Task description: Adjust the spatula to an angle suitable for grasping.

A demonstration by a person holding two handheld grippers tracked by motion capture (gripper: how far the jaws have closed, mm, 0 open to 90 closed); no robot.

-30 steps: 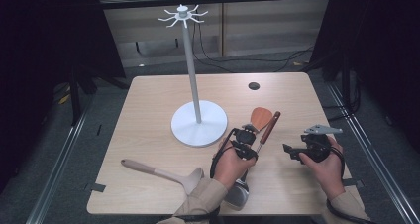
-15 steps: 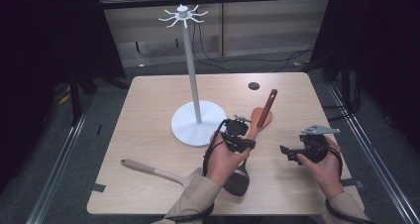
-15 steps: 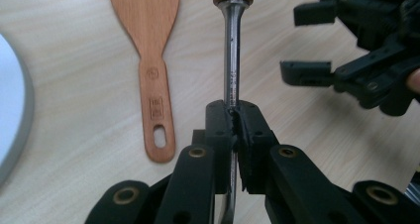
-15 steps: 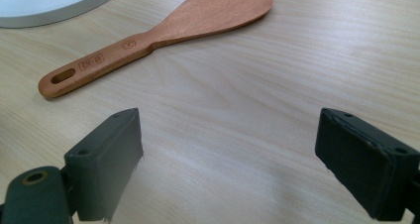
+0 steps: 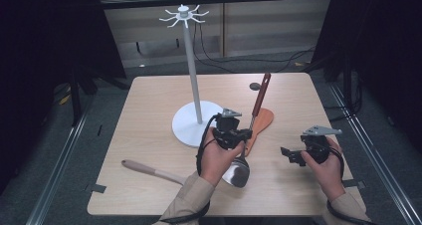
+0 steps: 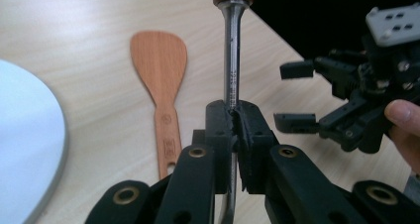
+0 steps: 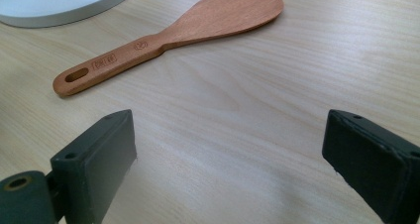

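Ladle [image 5: 247,135]: near desk [image 5: 149,105] middle, handle raised, bowl low.
Left gripper [image 6: 236,130]: fingers clamped on steel shank.
Right gripper [image 5: 287,155]: fingers wide, empty.
Handling: stiff, slick steel, bowl-heavy; wooden handle likely grips better.

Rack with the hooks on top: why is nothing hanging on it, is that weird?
A bit. The rack has bare hooks; the spatula and pale spoon lie on the table, and the left claw holds the ladle.

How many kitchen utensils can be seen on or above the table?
3. A metal ladle with a wooden handle, held in the left tongs; a wooden spatula flat beside the white stand's base; a pale spoon near the front left edge, partly hidden by the sleeve.
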